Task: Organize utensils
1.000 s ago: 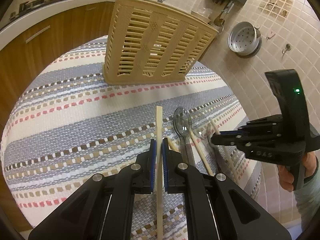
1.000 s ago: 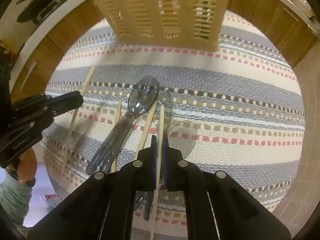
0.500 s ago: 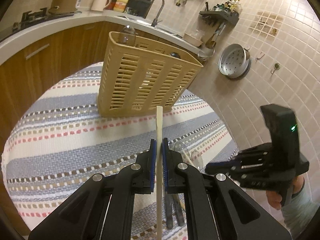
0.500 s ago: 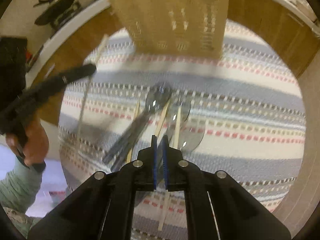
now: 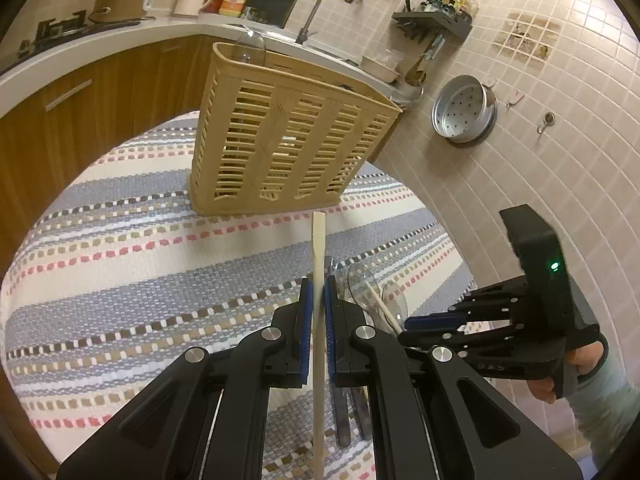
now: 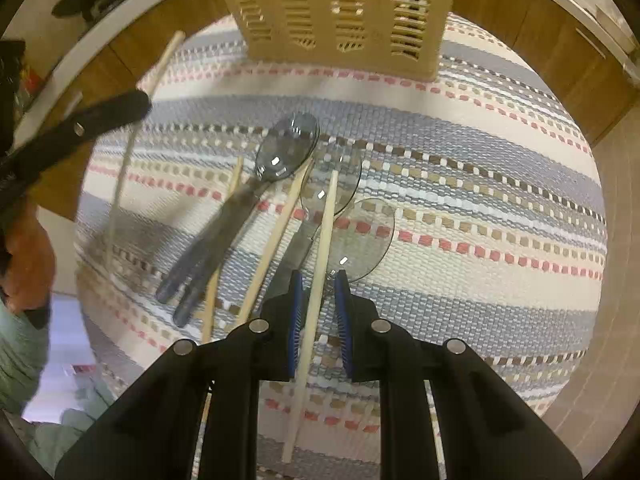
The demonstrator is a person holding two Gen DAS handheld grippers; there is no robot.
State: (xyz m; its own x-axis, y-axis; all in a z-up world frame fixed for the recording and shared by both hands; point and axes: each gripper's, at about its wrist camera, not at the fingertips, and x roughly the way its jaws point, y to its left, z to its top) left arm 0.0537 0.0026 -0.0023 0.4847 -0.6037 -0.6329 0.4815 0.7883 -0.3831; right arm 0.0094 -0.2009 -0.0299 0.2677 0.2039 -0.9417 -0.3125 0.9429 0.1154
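My left gripper is shut on a pale chopstick and holds it above the striped cloth, pointing toward the tan slotted utensil basket. My right gripper is open, its blue pads on either side of another chopstick that lies on the cloth. Clear plastic spoons and more chopsticks lie in a loose pile beside it. The right gripper also shows in the left wrist view. The left gripper and its chopstick show at the left of the right wrist view.
A striped woven cloth covers the round table. A clear spoon stands in the basket. Wooden cabinets and a counter with sink curve behind. A tiled wall with a hanging metal steamer pan is at the right.
My left gripper has lifted its chopstick off the cloth and tilted up toward the basket. My right gripper has gone from shut to open around a chopstick on the cloth.
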